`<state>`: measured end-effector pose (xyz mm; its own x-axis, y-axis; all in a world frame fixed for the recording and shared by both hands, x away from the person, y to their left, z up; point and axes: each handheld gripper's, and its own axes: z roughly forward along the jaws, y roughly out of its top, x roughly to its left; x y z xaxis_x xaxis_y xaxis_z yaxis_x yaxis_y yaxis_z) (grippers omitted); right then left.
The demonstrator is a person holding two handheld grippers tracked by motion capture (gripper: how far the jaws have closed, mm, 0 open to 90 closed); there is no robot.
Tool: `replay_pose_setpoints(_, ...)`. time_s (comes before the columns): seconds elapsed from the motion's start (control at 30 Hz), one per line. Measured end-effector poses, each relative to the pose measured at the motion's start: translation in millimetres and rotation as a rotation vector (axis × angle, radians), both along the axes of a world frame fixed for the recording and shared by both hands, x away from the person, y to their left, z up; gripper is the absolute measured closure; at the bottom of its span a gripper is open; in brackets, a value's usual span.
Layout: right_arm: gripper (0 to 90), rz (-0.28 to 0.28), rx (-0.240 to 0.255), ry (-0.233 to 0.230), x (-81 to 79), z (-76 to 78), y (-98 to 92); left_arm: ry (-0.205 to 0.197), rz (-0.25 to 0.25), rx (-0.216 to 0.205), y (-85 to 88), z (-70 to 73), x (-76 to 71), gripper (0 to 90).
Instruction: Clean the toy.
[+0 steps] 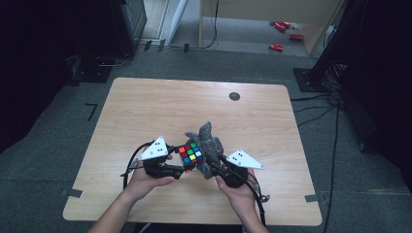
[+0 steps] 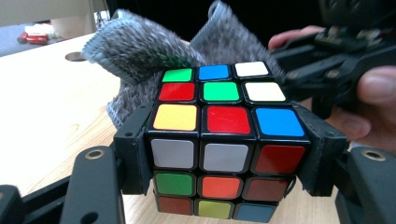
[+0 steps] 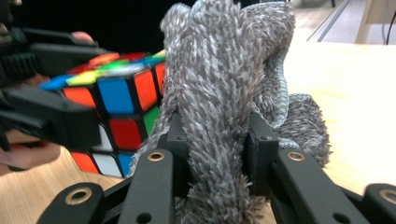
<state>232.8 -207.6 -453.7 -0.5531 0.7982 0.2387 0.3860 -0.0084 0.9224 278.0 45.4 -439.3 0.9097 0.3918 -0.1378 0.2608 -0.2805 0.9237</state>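
Near edge of the wooden table: two forearms come in from the bottom of the high view, one hand on each gripper.

Left gripper: jaws clamped on a Rubik's cube, pads pressing its left and right sides. Cube is scrambled; the left gripper view shows it square between the two black jaws, top face green/blue/white in the back row, red/green/white in the middle, yellow/red/blue in front. Front face toward the camera: white, white, red on top, green, orange, dark red below, bottom row dim. Whether the cube's underside sits on the tabletop or just above it, cannot tell.

Right gripper: jaws closed on a grey fuzzy cloth, a thick fold of it squeezed between the pads. In the right gripper view the cloth rises up in a bunch from the jaws and spills over to the right onto the tabletop. Cloth lies right against the cube's right/back side; in the left gripper view grey flaps stand up behind the cube and curl over its far corner. Grippers face each other, close, cube and cloth between them.

Farther up the table: a round dark grommet hole near the far edge, well apart from the work. Beyond the table on the floor: red cans by a wooden frame, cables on grey carpet.
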Motion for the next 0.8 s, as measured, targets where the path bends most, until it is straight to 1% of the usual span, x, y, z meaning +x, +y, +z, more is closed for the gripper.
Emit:
replay_pose_setpoints(0.13,69.4,-0.012,0.007,-0.042,-2.3,6.5,-1.9,-0.005,-0.003,0.023,-4.0,-2.5,-1.6,34.9)
replay_pose_setpoints(0.17,69.4,-0.013,0.006,-0.044,-2.3,7.0,-2.3,-0.010,-0.002,0.029,-4.8,-2.5,-2.2,34.9)
replay_pose_setpoints(0.3,69.4,-0.007,0.009,-0.028,-0.2,1.7,-3.8,-0.017,-0.004,0.026,-5.7,0.0,-3.9,34.9)
replay_pose_setpoints(0.4,69.4,-0.002,-0.003,-0.017,0.9,-3.3,-2.1,-0.019,0.001,0.012,-3.9,2.6,-3.7,34.8)
replay_pose_setpoints(0.47,69.3,0.001,-0.011,-0.011,0.9,-4.2,-1.6,-0.018,0.007,0.001,-2.0,3.3,-2.7,34.8)
replay_pose_setpoints(0.5,69.3,0.001,-0.014,-0.009,0.9,-4.1,-1.5,-0.022,0.010,0.003,-1.4,3.3,-2.3,34.9)
replay_pose_setpoints(0.57,69.3,0.004,-0.014,-0.009,0.4,-3.1,-1.7,-0.032,0.009,0.017,-1.1,2.3,-2.6,34.8)
replay_pose_setpoints(0.63,69.3,0.006,-0.009,-0.016,-0.5,0.1,-2.7,-0.032,0.009,0.029,-2.2,0.6,-2.5,34.9)
replay_pose_setpoints(0.73,69.3,-0.001,0.018,-0.038,-2.8,8.0,-5.6,-0.033,0.004,0.048,-5.4,-2.2,-2.9,34.9)
replay_pose_setpoints(0.8,69.2,-0.011,0.024,-0.056,-4.1,12.4,-7.6,-0.039,0.004,0.069,-8.7,-4.2,-4.2,34.9)
